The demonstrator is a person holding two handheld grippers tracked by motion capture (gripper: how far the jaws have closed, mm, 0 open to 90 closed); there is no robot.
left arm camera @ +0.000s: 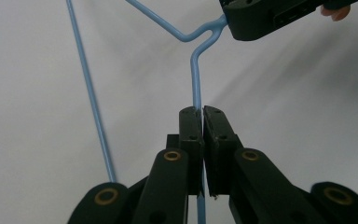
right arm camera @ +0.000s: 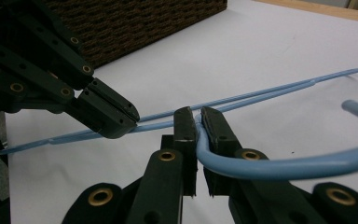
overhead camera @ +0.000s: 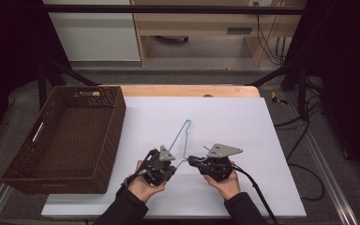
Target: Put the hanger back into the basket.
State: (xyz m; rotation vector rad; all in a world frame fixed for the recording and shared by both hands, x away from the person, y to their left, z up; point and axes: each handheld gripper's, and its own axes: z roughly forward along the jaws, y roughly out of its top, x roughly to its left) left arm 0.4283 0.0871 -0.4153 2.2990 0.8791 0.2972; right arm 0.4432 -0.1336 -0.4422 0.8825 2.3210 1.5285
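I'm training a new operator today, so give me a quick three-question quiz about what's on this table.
1. True or false: both hand-held grippers are shut on the blue wire hanger.
2. The wicker basket sits on which side of the table: A) the person's left, B) the person's right?
3. What colour is the sheet under the hanger?

Key: 1 true: left hand-held gripper, right hand-held gripper. 2 A. 3 white.

To your left, the wicker basket walls off the table; ahead and right of the blue hanger, the surface lies open.
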